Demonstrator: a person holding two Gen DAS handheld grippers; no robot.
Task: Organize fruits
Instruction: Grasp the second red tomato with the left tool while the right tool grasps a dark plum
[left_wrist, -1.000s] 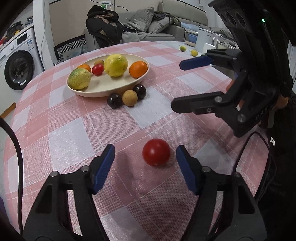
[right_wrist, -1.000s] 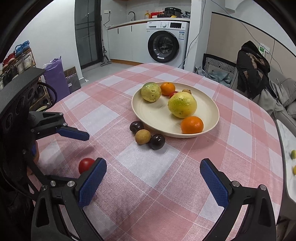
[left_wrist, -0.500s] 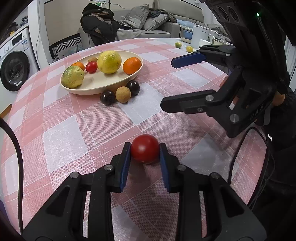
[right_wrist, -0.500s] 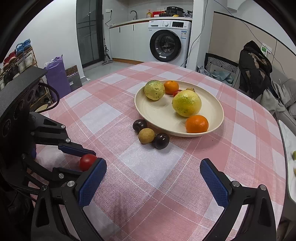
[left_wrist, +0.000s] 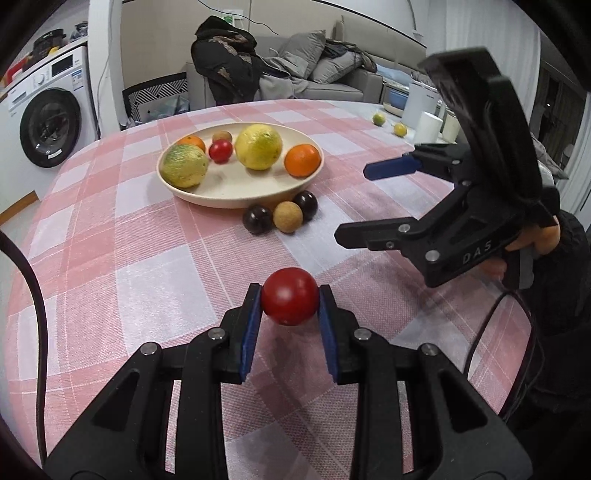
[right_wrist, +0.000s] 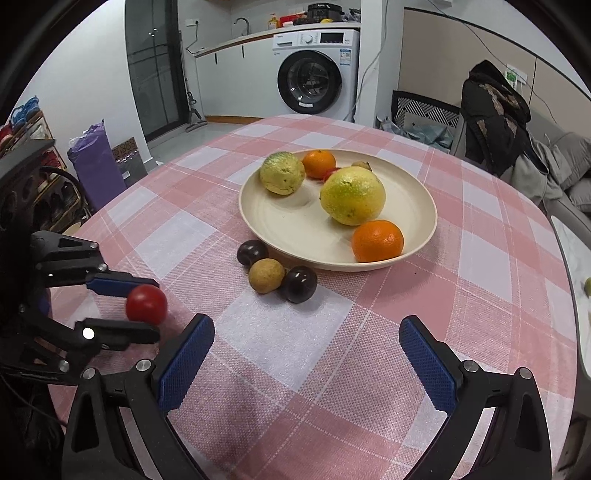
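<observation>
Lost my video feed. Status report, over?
Left gripper shut on red tomato. Right gripper open, empty. Plate ahead; three small fruits beside it.

Black plastic left gripper (left_wrist: 290, 321), blue ribbed pads (left_wrist: 248, 332), silver screws. Right gripper (right_wrist: 306, 354) alike, "DAS" embossed, black cable (left_wrist: 491, 332), dark sleeve (left_wrist: 569, 273).

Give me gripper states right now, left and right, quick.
Left gripper: jaws shut on the red tomato, held just above the tablecloth.
Right gripper: jaws open wide, nothing between them.
</observation>
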